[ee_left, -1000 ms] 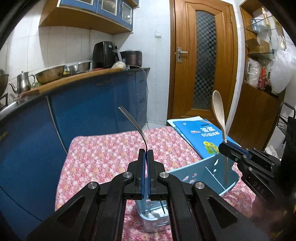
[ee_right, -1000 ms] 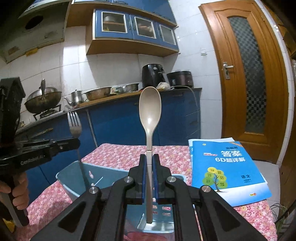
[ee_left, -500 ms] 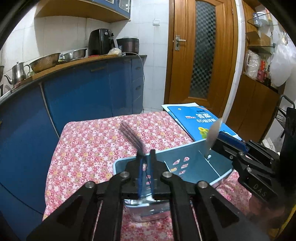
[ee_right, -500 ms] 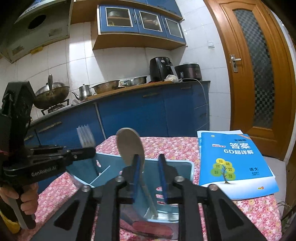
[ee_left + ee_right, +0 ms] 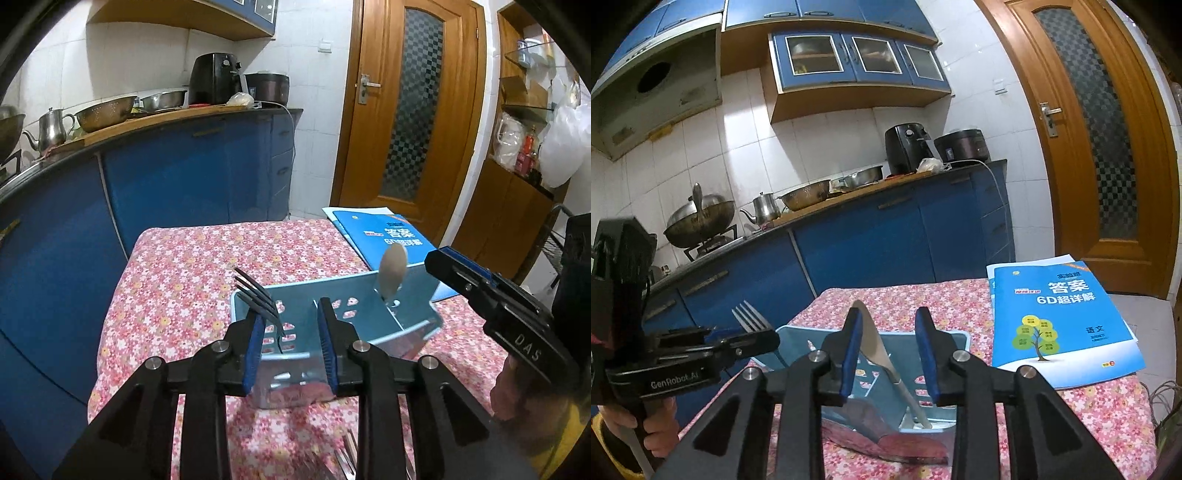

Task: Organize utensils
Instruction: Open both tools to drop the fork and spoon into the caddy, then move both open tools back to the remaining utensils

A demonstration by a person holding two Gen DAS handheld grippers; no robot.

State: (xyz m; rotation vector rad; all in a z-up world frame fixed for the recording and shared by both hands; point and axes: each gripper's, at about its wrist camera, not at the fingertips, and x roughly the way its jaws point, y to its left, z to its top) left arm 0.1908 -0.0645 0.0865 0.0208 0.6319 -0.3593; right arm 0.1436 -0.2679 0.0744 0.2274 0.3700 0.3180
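A light blue divided utensil holder (image 5: 369,310) stands on the flowered tablecloth; it also shows in the right wrist view (image 5: 945,339). A metal fork (image 5: 258,295) leans in its left compartment, tines up, also seen from the right wrist (image 5: 750,317). A beige spoon (image 5: 393,264) leans in the right compartment, bowl up, and shows close in the right wrist view (image 5: 879,350). My left gripper (image 5: 291,347) is open around the fork, which rests against the left pad. My right gripper (image 5: 890,354) is open with the spoon beside its left pad.
A blue workbook (image 5: 1060,314) lies on the table's right side, also seen from the left wrist (image 5: 388,236). More fork tines (image 5: 347,454) show at the bottom edge. Blue kitchen cabinets (image 5: 184,184) stand behind the table, a wooden door (image 5: 406,110) beyond.
Both grippers lowered the fork and spoon into the holder and opened. The utensils now lean freely in their compartments.
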